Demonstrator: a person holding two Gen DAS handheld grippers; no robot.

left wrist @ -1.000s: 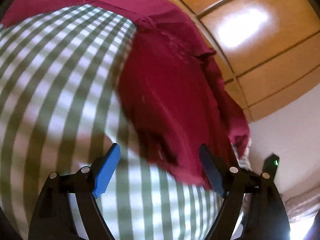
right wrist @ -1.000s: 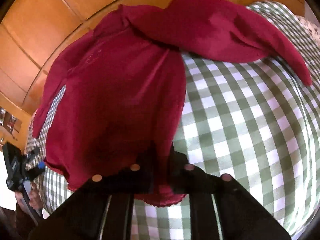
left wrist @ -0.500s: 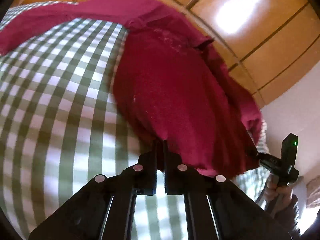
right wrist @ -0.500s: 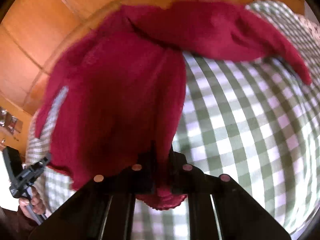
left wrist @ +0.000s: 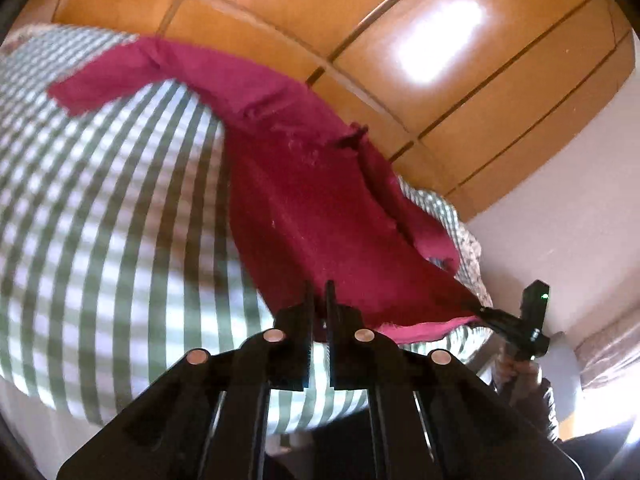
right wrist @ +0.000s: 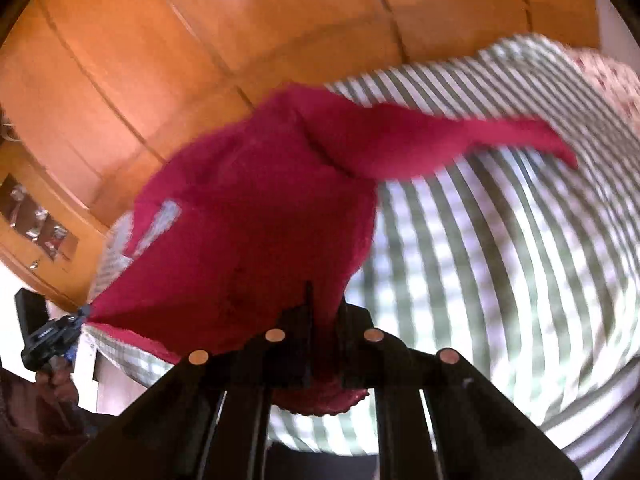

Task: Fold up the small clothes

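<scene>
Left wrist view. Left tongs (left wrist: 318, 300) closed on the near hem of the red garment (left wrist: 304, 216), bottom centre of the frame. Garment stretching away from the tongs toward the upper left, long axis running from the clamped hem up to a sleeve (left wrist: 104, 80) lying on the green checked cloth (left wrist: 100, 240). Hem pulled taut to the lower right, where the right tongs (left wrist: 480, 312) pinch the other corner. Hem lifted off the cloth; far end seemingly resting on it. Wooden panelling (left wrist: 440, 60) across the top.

Right wrist view. Right tongs (right wrist: 320, 304) shut on the same hem of the red garment (right wrist: 248, 232), bottom centre. Body of the garment spread up and left from the tongs, sleeve (right wrist: 480, 140) trailing to the upper right over the green checked cloth (right wrist: 500, 260). Left tongs (right wrist: 82, 316) gripping the opposite hem corner at the lower left edge.

Likely next: both corners carried together away from the holder, along the long axis toward the collar end, folding the hem over the body. Neither hand nearer; both level on the hem.
</scene>
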